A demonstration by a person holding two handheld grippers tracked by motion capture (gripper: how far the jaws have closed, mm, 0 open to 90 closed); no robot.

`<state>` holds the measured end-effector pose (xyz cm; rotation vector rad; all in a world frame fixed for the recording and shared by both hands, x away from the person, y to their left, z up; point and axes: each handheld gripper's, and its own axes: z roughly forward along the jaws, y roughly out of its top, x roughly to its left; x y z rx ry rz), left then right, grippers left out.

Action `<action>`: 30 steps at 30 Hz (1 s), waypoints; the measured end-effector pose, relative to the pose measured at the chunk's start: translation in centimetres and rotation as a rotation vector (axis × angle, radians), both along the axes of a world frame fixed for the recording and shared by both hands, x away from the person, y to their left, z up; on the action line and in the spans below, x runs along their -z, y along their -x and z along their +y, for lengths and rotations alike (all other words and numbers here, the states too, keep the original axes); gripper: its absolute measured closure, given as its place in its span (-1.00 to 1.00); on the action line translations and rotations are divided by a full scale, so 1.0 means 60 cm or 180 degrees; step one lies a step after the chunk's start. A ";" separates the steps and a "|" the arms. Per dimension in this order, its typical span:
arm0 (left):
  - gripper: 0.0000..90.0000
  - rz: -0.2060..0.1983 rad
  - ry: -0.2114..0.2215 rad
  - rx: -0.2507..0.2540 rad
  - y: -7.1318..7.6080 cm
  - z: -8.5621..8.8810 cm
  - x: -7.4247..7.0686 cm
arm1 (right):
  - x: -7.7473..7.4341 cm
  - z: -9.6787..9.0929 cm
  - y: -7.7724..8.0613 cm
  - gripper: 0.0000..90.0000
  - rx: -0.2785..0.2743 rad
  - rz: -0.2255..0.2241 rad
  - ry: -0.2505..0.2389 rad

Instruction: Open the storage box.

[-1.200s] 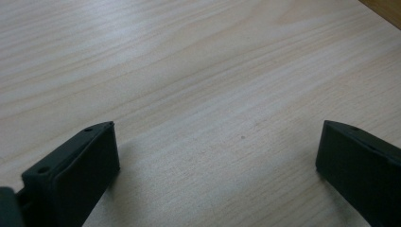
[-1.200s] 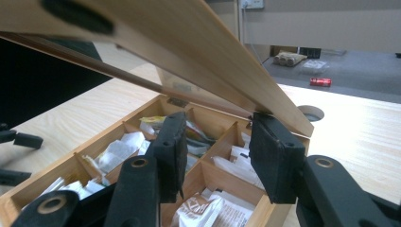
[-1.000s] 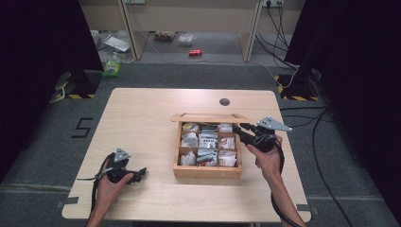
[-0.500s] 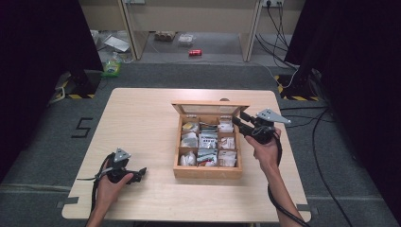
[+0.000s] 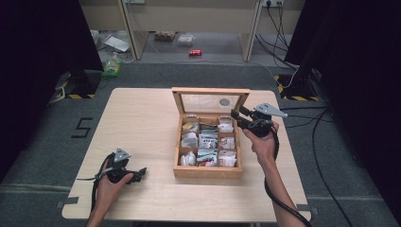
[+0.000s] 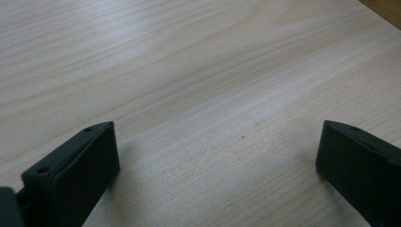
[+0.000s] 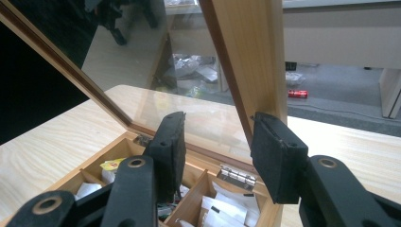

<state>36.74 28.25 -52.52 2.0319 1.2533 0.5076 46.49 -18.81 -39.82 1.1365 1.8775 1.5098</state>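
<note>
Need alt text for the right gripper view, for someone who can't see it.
The right gripper straddles the side frame of the wooden box's raised glass lid, jaws apart. Below, open compartments hold white packets, with a metal hinge between them and the lid.

The whole table point(image 5: 142, 123) is seen from above and in front. Bare tabletop is viewed closely along the left gripper; the open box lid point(image 7: 246, 71) closely along the right.

box lid point(image 5: 211, 101) now raised upright, right tool point(image 5: 238, 119) higher
</note>
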 end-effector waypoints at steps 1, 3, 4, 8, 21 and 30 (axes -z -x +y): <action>-1.00 0.0001 -0.0002 0.0001 0.000 0.000 0.000 | 0.000 0.001 -0.002 0.23 0.0009 0.0011 0.0002; -1.00 0.0002 -0.0003 0.0002 0.000 0.000 0.000 | 0.000 0.002 -0.008 0.23 0.0032 0.0018 0.0007; -1.00 0.0001 -0.0005 0.0004 0.000 0.000 0.000 | 0.000 0.002 -0.008 0.23 0.0032 0.0018 0.0007; -1.00 -0.0003 -0.0002 0.0000 0.000 0.000 0.000 | -0.003 0.005 -0.017 0.22 0.0064 0.0006 0.0028; -1.00 -0.0004 -0.0004 -0.0001 0.000 0.000 0.000 | -0.008 0.011 -0.042 0.17 0.0185 0.0085 0.0162; -1.00 -0.0003 -0.0005 0.0000 0.000 0.000 0.000 | -0.003 0.008 -0.060 0.13 0.0300 0.0138 0.0158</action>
